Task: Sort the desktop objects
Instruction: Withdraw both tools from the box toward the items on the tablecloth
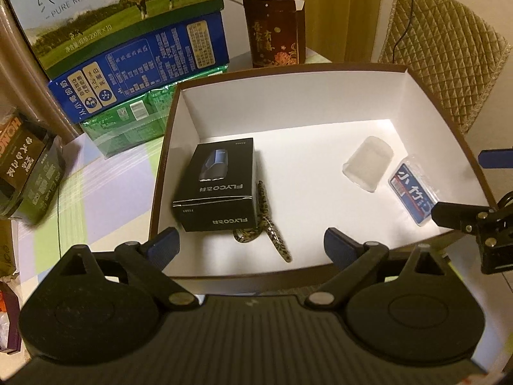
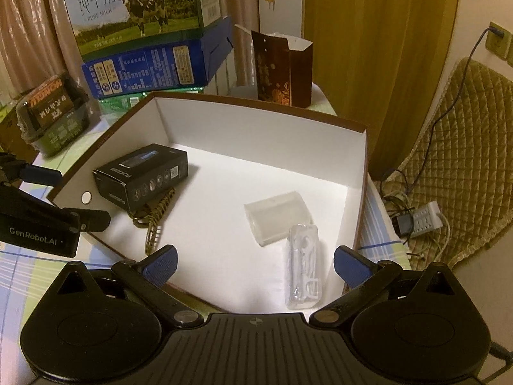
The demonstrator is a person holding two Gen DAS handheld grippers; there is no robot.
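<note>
A shallow box, white inside with a brown rim (image 1: 288, 67) (image 2: 256, 104), holds a black FLYCO carton (image 1: 218, 186) (image 2: 144, 175), a leopard-print hair clip (image 1: 272, 227) (image 2: 155, 221), a frosted plastic cup on its side (image 1: 368, 166) (image 2: 277, 219) and a clear pack of floss picks (image 1: 412, 192) (image 2: 303, 269). My left gripper (image 1: 253, 247) is open and empty over the box's near edge. My right gripper (image 2: 256, 264) is open and empty above the box's near corner, beside the floss pack. Each gripper shows at the edge of the other's view.
Stacked milk cartons (image 1: 121, 32) (image 2: 147, 32) stand behind the box at the left. A dark red carton (image 1: 274, 32) (image 2: 282, 70) stands behind it. A dark packet (image 1: 25, 173) (image 2: 54, 112) lies at the left. A quilted chair (image 1: 449, 57) and a power strip (image 2: 423, 218) are at the right.
</note>
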